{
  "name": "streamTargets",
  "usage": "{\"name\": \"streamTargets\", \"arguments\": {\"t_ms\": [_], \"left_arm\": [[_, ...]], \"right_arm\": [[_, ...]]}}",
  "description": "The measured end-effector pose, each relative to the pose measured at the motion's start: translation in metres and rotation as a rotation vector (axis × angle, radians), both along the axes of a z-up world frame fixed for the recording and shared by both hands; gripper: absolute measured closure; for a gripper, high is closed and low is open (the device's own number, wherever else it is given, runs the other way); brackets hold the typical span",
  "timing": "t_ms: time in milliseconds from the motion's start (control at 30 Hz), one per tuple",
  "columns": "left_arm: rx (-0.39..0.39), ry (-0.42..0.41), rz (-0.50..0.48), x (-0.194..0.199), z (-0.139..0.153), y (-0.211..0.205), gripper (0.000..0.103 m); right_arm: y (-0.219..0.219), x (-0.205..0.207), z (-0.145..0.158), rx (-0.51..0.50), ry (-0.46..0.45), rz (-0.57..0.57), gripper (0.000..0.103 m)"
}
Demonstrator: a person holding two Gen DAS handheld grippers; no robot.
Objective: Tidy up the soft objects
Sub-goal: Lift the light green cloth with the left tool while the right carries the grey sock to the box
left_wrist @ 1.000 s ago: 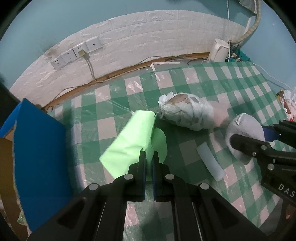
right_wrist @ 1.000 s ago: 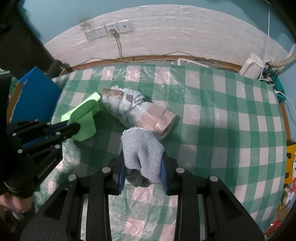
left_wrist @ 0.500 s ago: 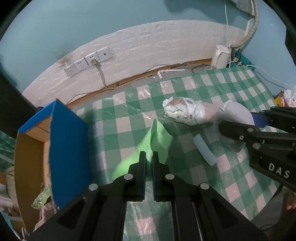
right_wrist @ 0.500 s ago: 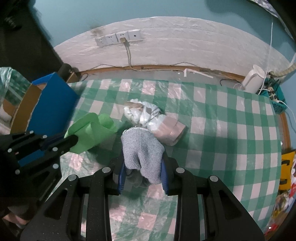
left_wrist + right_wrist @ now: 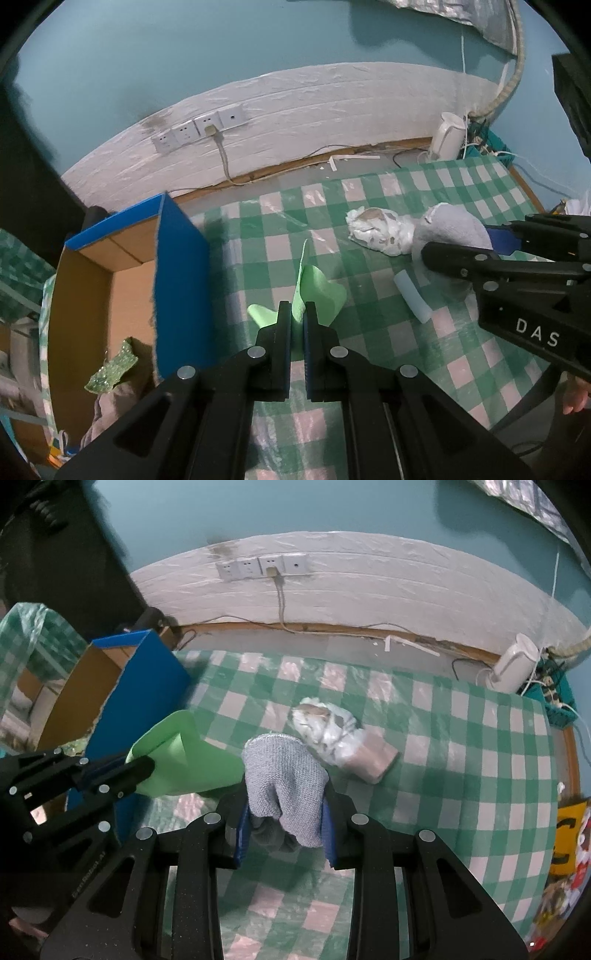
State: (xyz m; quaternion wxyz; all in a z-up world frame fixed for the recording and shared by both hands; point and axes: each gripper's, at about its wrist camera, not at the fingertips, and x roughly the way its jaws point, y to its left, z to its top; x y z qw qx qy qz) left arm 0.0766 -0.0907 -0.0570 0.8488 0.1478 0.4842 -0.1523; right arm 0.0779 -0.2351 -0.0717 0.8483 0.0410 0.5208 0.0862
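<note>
My left gripper (image 5: 297, 310) is shut on a light green cloth (image 5: 317, 291) and holds it above the checked tablecloth; the cloth also shows in the right wrist view (image 5: 177, 764). My right gripper (image 5: 286, 808) is shut on a grey knitted cloth (image 5: 284, 779), lifted off the table; it shows at the right of the left wrist view (image 5: 454, 229). A white crumpled bundle with a pink end (image 5: 340, 738) lies on the table beyond it. An open blue cardboard box (image 5: 122, 280) stands at the left with soft items inside.
A small white roll (image 5: 412, 297) lies on the green checked tablecloth (image 5: 369, 206). A white kettle (image 5: 448, 134) and cables sit at the back right. Wall sockets (image 5: 199, 127) with a plugged cable are behind. The box holds a glittery green piece (image 5: 110, 371).
Both grippers have risen and drawn back from the table, each carrying its cloth. The blue box has come into fuller view at the left.
</note>
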Motion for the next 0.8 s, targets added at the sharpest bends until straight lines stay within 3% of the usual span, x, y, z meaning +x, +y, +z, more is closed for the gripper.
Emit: {"name": "streamTargets", "arguments": {"t_ms": [367,800], "left_arm": [[-0.049,0.004,0.070,0.003,0.009,0.044,0.097],[-0.127,-0.064,0.145,0.014,0.053,0.090,0.097]], "right_arm": [[0.024,0.005,0.007,-0.006,-0.007,0.033,0.073],[0.070,0.016,0.024,0.003,-0.043,0.110,0.073]]}}
